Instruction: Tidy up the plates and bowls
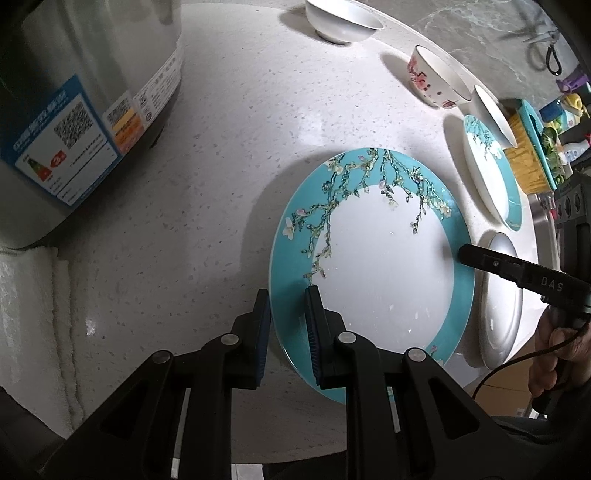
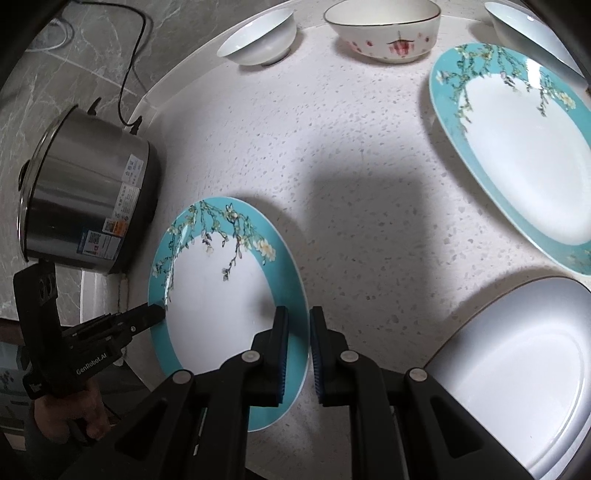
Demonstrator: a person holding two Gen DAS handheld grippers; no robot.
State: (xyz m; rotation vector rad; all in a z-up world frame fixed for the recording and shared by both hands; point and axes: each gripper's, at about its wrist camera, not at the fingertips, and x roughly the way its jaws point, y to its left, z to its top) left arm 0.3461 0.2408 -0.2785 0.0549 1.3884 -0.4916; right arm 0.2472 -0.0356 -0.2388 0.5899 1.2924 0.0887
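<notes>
While both claws meet at one plate, the scene reads as follows.

Surface: a white speckled stone countertop (image 1: 229,155) with a rounded edge; grey marbled tiling lies beyond that edge.
Held plate: a teal-rimmed plate (image 1: 384,266) with a blossom-branch pattern sits at the near edge of the counter; whether it is lifted off the stone cannot be told.
Left gripper (image 1: 288,325): clenched on the near-left rim of the teal-rimmed plate, one blue pad over the rim, the other outside it.
Right gripper (image 2: 297,354): clamped on the opposite rim of the same plate, seen from the left wrist as a black finger tip at the plate's right edge.
Other plates: a second teal blossom plate (image 2: 524,155) and a plain white plate (image 2: 517,369) lie to the right, apart from the held one.
Bowls: a plain white bowl (image 2: 262,37) and a bowl with pink flowers (image 2: 384,33) stand near the far edge; a further white bowl (image 2: 532,33) sits partly behind the second teal plate.
Appliance: a stainless-steel cooker (image 2: 88,195) with stickers stands at the left, near the held plate, its cord (image 2: 131,66) trailing away.
Cloth: a white towel (image 1: 33,317) lies just beside the cooker.
Room: cluttered bottles and coloured items (image 1: 557,125) show past the counter's right end.
</notes>
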